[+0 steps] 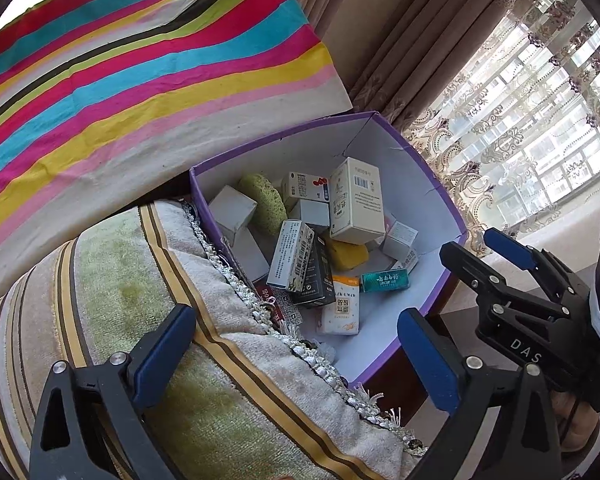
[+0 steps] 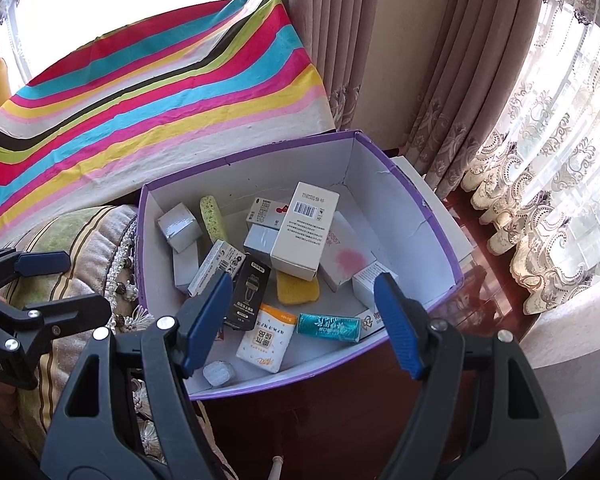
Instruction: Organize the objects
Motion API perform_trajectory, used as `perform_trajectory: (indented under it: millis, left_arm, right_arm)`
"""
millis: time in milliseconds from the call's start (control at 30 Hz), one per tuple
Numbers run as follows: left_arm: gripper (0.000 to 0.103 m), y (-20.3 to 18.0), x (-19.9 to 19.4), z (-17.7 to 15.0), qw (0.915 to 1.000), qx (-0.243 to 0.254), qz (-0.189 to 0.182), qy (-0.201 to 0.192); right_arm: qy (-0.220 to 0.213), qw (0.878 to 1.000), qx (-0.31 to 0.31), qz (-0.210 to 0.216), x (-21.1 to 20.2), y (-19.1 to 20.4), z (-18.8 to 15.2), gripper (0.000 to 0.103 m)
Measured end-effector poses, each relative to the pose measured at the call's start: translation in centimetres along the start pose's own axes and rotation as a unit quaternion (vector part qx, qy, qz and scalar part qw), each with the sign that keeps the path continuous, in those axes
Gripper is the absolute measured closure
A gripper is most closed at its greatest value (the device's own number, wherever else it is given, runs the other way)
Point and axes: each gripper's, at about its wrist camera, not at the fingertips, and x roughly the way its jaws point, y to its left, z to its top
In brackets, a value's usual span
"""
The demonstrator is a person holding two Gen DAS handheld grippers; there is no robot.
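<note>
A purple-rimmed cardboard box (image 1: pixel 448 204) (image 2: pixel 416 208) holds several small cartons and sponges: a tall cream carton (image 1: pixel 358 202) (image 2: pixel 306 232), a black carton (image 1: pixel 320 276) (image 2: pixel 250 298), a teal pack (image 1: pixel 386 281) (image 2: pixel 328 327), a yellow sponge (image 1: pixel 346 255) (image 2: pixel 297 288) and a green sponge (image 1: pixel 263 198) (image 2: pixel 213 219). My left gripper (image 1: pixel 300 354) is open and empty above the cushion edge, left of the box. My right gripper (image 2: pixel 306 322) is open and empty over the box's near rim; it also shows in the left wrist view (image 1: pixel 484 244).
A striped green and beige cushion (image 1: pixel 140 320) with tassel trim lies left of the box. A rainbow-striped cloth (image 1: pixel 140 80) (image 2: pixel 148 100) covers the surface behind. Curtains (image 2: pixel 440 60) and lace drapes (image 1: pixel 520 120) hang at the right over a dark wooden floor (image 2: pixel 488 248).
</note>
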Motion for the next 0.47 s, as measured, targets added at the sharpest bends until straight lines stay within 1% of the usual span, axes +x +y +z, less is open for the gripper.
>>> perform_trajectory:
  millis: [467]
  left_arm:
    - [0.000, -0.09, 0.00, 0.14, 1.0000, 0.002, 0.000, 0.003]
  right_arm:
    - [0.006, 1.000, 0.002, 0.000, 0.51, -0.19, -0.19, 0.027]
